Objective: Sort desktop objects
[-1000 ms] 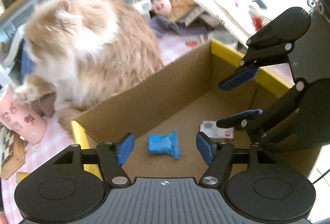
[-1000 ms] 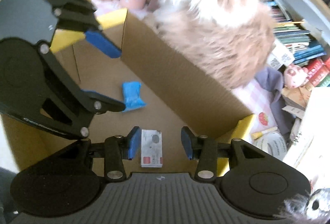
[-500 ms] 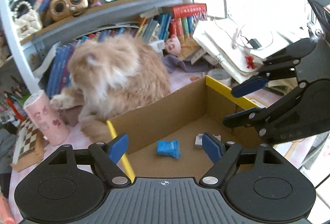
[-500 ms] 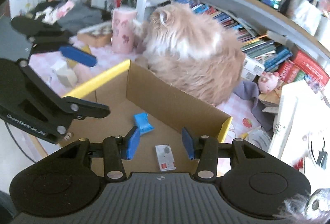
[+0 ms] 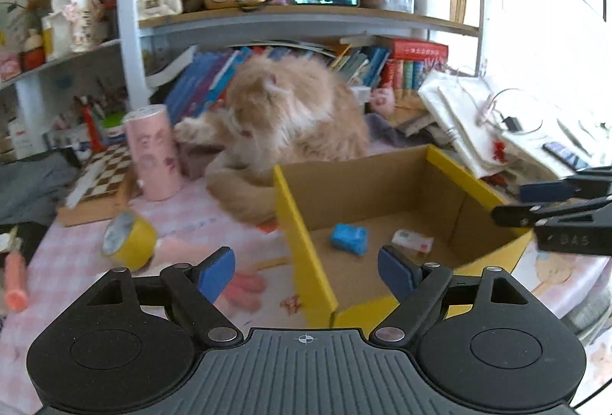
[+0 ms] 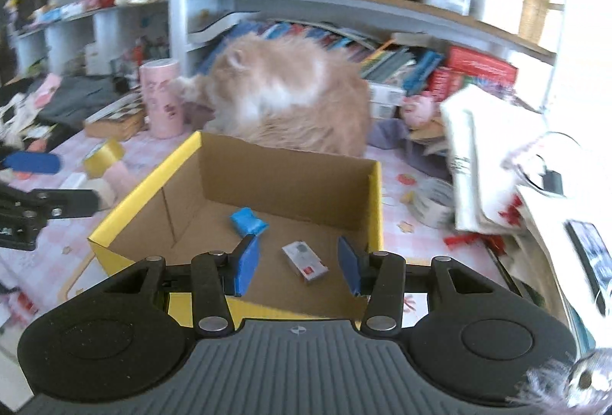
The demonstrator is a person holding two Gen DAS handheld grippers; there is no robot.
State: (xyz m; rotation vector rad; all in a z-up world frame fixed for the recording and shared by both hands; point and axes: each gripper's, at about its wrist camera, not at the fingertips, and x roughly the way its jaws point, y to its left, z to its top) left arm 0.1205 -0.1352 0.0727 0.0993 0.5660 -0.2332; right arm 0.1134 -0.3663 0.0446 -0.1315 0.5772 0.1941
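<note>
1. Desktop objects: the cardboard box (image 6: 275,166) on the pink checked table (image 5: 69,273) holds a blue packet (image 6: 248,220) and a small card box (image 6: 305,261); a yellow tape roll (image 5: 128,241) lies outside.
2. The cat (image 5: 290,116), touching the box's far wall, may shift the box or bat loose things, spoiling a reach.
3. Left tongs (image 5: 306,267): empty, jaws opening wide.
4. Right tongs (image 6: 299,264): empty, partly open above the box.

The cardboard box (image 6: 283,166) is open on top; the cat (image 6: 290,97) crowds its far wall.
</note>
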